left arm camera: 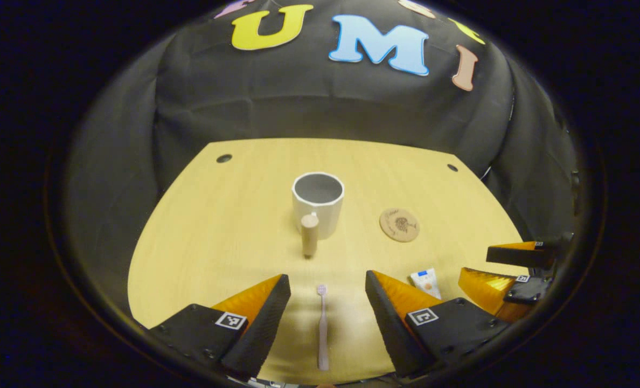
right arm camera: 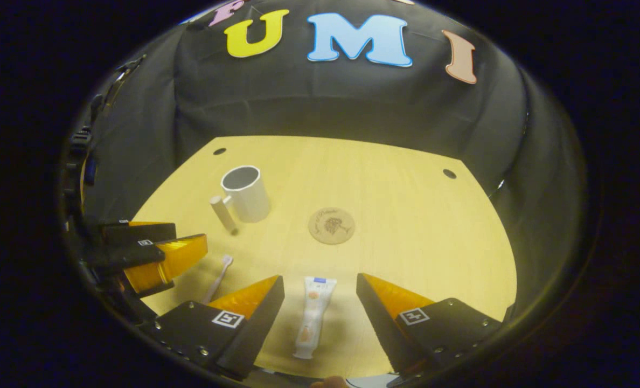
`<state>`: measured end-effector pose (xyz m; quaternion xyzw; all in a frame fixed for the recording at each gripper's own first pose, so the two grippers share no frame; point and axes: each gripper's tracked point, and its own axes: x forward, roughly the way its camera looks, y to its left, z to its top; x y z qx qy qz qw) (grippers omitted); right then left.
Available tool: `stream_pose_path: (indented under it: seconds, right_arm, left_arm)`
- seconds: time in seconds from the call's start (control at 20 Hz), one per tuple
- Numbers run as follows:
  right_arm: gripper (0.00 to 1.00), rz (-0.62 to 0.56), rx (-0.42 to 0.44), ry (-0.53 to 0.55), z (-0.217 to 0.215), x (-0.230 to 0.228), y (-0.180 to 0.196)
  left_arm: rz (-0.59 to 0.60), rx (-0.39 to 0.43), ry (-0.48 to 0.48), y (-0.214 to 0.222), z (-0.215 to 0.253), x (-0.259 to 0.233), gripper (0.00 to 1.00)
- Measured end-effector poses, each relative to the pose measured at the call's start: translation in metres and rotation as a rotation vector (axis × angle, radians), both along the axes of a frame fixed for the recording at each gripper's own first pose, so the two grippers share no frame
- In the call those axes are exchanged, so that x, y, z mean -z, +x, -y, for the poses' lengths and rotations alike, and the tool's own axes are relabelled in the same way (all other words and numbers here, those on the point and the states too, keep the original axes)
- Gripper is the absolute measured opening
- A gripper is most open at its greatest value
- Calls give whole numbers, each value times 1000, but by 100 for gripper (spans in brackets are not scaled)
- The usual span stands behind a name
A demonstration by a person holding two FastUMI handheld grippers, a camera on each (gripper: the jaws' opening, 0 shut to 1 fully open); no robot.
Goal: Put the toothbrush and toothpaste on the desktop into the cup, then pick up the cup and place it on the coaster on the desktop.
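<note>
1. Wood-grain worktop (left arm camera: 201, 237) carries everything; the white cup (left arm camera: 318, 202) stands upright mid-table, its stubby wooden handle (left arm camera: 310, 235) pointing toward the near edge, and the cork coaster (left arm camera: 400, 224) lies flat to its right, apart from it.
2. Left tongs (left arm camera: 328, 304) are wide open and hold nothing; the toothbrush (left arm camera: 322, 328) lies flat between the fingers, head toward the cup.
3. Right tongs (right arm camera: 320, 304) are likewise spread and empty, with the toothpaste (right arm camera: 312, 318) lying flat between them, cap end nearest.
4. Handling, as I judge it: the toothbrush is light, thin and stiff (easy to roll or slip), so pinch mid-handle. The tube is light and soft, likely to dent; grip its middle gently.
5. The cup looks rigid, smooth and breakable; taking it by the handle or the rim seems safest.
</note>
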<state>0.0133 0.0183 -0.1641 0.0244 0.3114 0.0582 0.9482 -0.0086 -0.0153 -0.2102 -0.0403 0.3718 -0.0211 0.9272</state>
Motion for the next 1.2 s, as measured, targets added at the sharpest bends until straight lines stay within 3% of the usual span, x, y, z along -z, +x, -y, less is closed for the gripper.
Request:
stream_pose_path:
  seconds: [0.4, 0.75, 1.0, 1.05, 1.1, 1.15, 1.2]
  right_arm:
    - [89, -264, -25, 88, -19, 55, -8]
    - [90, -434, -25, 86, -23, 94, -11]
    - [90, -518, -44, 108, -31, 110, -13]
    - [90, -528, -43, 115, -31, 113, -14]
    - [90, -537, -42, 115, -31, 115, -14]
    - [90, -542, -37, 113, -31, 117, -13]
    - [90, -545, -31, 112, -31, 119, -12]
  left_arm:
    - [-274, 9, -9, -31, 0, 57, 94]
    - [-517, 34, -17, -57, 6, 99, 94]
    - [-583, 48, -12, -63, 10, 111, 95]
    - [-591, 50, -7, -63, 10, 113, 100]
    - [-598, 52, -4, -63, 10, 115, 95]
    - [-607, 50, -1, -64, 10, 117, 100]
    - [-621, 51, 2, -65, 9, 119, 94]
